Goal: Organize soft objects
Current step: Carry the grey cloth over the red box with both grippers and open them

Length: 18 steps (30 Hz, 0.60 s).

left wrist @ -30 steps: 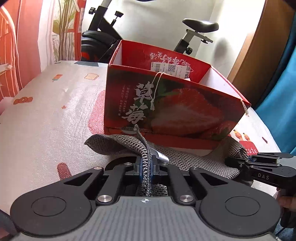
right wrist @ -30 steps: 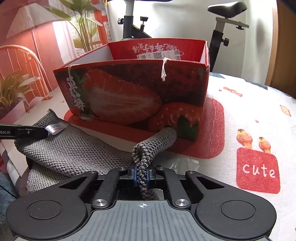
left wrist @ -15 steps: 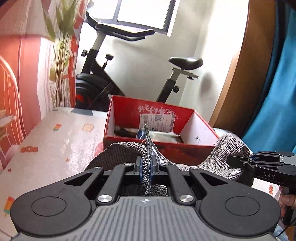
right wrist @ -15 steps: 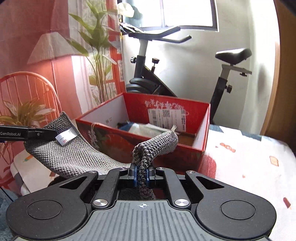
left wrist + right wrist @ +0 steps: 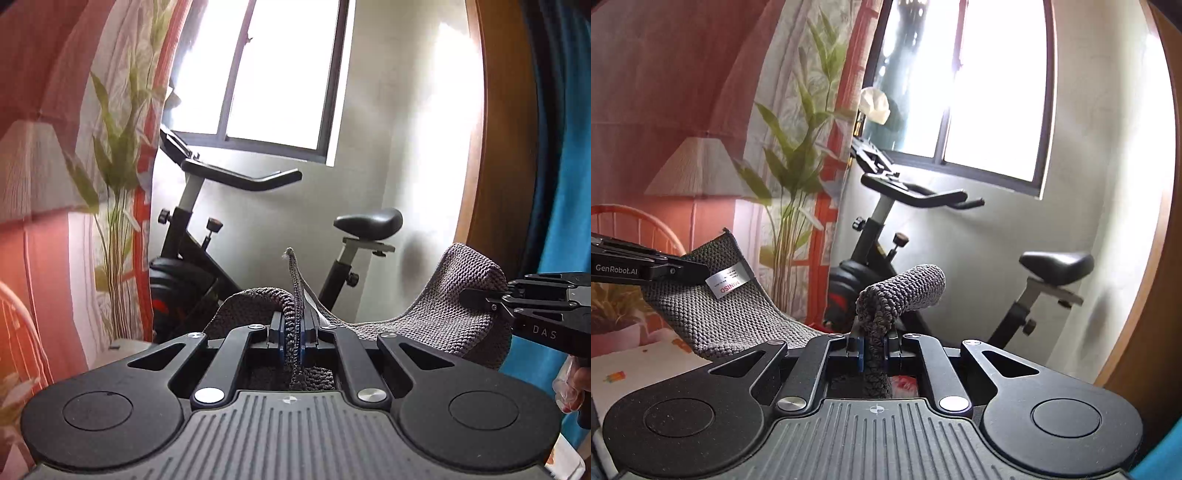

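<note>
Left gripper [image 5: 293,332]: jaws pressed together on a folded edge of the grey knitted cloth [image 5: 436,317]; a strip of the weave stands up past the fingertips.
Right gripper [image 5: 873,349]: jaws clamped on a bunched corner of the same cloth; a rolled end juts beyond and to the right of the fingertips.
Cloth position: slung between the two grippers, sagging in the middle, clear of any surface in view.
Label [image 5: 726,284]: white tag on the cloth, just beside the left gripper's fingertips, seen from the right wrist.
Background: exercise bike [image 5: 229,236] ahead of both sets of fingers, window [image 5: 280,74] above it.
Person: part of a hand [image 5: 576,384] beneath the right gripper's body.
</note>
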Motion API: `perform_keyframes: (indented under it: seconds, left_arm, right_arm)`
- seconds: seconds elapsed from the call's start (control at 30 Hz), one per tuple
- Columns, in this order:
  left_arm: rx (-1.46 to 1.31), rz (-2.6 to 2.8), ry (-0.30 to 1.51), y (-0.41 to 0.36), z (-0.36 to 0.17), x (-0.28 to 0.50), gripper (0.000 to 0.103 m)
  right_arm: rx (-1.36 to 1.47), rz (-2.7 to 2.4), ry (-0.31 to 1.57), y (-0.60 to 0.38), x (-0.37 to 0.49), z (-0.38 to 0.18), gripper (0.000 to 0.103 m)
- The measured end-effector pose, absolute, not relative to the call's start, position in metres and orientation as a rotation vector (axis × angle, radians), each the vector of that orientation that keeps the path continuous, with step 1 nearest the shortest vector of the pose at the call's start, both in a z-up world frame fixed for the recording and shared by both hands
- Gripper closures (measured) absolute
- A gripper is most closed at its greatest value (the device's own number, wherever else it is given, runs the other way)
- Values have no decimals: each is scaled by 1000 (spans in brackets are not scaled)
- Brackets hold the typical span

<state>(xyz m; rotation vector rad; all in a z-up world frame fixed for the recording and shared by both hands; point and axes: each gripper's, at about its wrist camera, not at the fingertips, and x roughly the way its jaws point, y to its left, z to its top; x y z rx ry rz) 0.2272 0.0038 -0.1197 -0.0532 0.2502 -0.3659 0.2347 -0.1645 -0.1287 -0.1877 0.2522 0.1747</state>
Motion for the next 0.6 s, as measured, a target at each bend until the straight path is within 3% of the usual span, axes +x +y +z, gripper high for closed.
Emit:
perform_keyframes:
  seconds: [0.23, 0.6]
  left_arm:
    - [-47, -387, 365, -13, -141, 279, 95]
    - [89, -431, 625, -43, -217, 326, 95]
  right_arm:
    - [-228, 121, 229, -175, 281, -123, 95]
    - [-250, 129, 547, -169, 335, -247, 95]
